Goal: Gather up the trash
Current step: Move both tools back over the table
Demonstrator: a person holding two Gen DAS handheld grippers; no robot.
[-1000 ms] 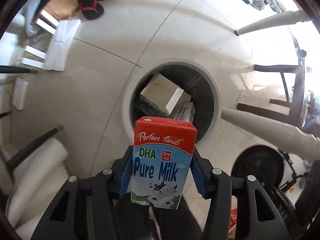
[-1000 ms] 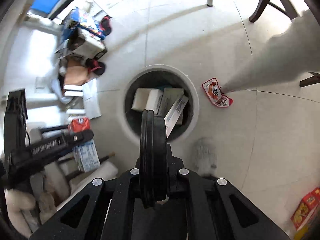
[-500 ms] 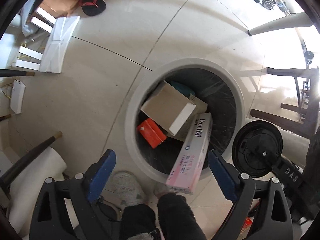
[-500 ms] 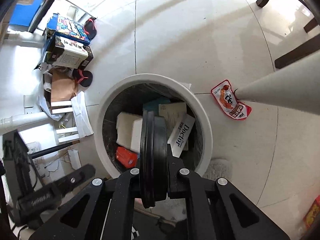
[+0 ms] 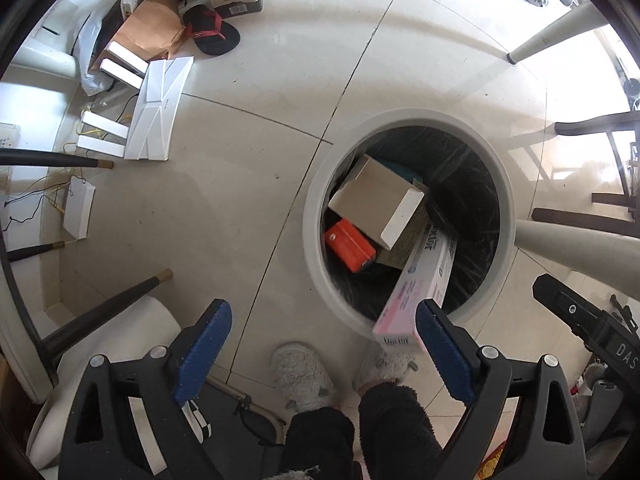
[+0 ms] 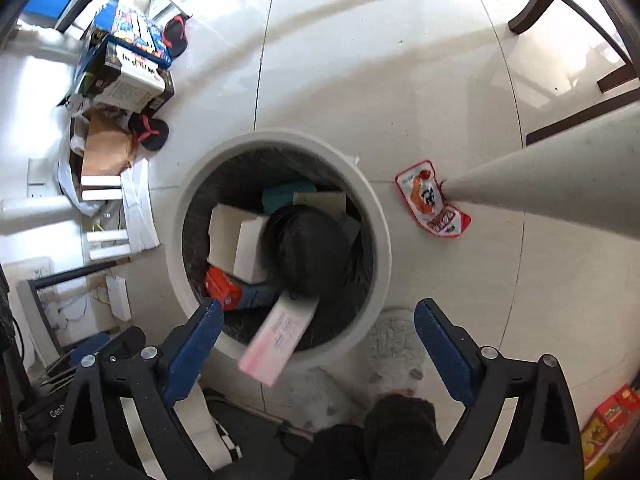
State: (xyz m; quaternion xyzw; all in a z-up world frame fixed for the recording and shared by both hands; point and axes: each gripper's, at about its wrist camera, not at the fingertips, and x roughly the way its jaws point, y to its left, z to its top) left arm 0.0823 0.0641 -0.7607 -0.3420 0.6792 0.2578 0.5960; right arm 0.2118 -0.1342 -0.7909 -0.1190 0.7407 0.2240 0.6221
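A round white trash bin (image 5: pixel 508 208) with a black liner stands on the tiled floor; it also shows in the right wrist view (image 6: pixel 380 216). Inside lie a tan box (image 5: pixel 372 196), the red milk carton (image 5: pixel 350 245) and a pink toothpaste box (image 5: pixel 420 292) that leans over the rim. A black disc (image 6: pixel 314 254), blurred, is in the bin in the right wrist view. My left gripper (image 5: pixel 322 350) is open and empty above the floor beside the bin. My right gripper (image 6: pixel 316 348) is open and empty above the bin's near rim.
A red snack wrapper (image 6: pixel 432 200) lies on the floor by a table leg (image 6: pixel 540 184). Red snack boxes (image 6: pixel 608 420) are at the lower right. Boxes, a paper bag (image 5: pixel 148 36) and slippers (image 5: pixel 210 32) clutter the far left. The person's slippered feet (image 5: pixel 304 376) stand by the bin.
My left gripper opened and the milk carton dropped into the bin. My right gripper opened and let the black disc fall into the bin. Both moved closer over the bin.
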